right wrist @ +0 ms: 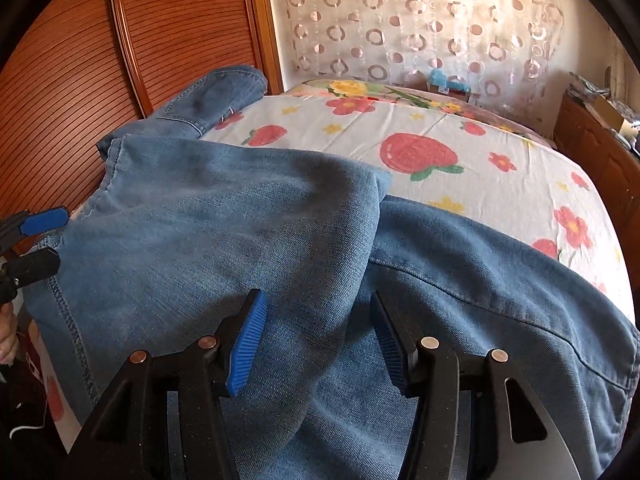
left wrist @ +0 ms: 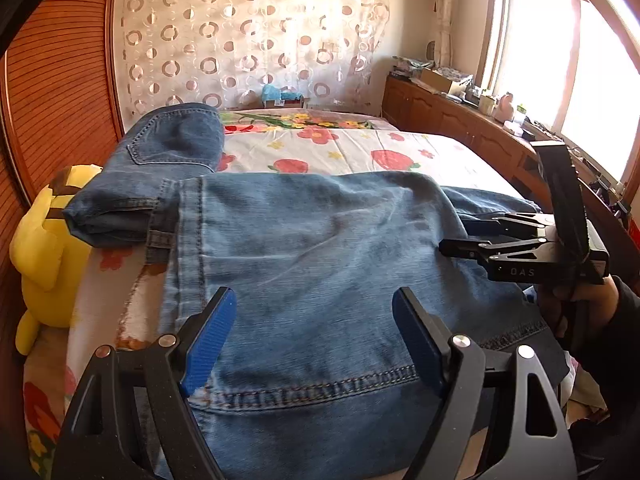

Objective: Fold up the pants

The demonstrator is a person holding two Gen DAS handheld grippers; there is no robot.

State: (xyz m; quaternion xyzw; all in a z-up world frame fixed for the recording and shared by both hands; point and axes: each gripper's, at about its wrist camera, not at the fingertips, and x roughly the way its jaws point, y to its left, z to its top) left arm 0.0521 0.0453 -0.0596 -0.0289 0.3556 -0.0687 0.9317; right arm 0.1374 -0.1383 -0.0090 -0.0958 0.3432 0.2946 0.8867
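Note:
Blue denim pants [left wrist: 304,248] lie on a bed, the leg part folded over toward the near edge, the waist end [left wrist: 176,140] with a pocket lying farther back left. My left gripper [left wrist: 314,308] is open just above the folded leg near a stitched hem. My right gripper [right wrist: 316,312] is open over a raised fold of denim [right wrist: 224,216]. The right gripper also shows in the left wrist view [left wrist: 456,238] at the pants' right edge. The left gripper shows at the left edge of the right wrist view [right wrist: 44,236], open.
The bed has a floral sheet [left wrist: 360,152]. A yellow plush toy [left wrist: 48,252] sits at the bed's left side against a wooden slatted wall [left wrist: 52,92]. A wooden cabinet with clutter [left wrist: 460,108] runs along the right under a window. A curtain [left wrist: 256,32] hangs behind.

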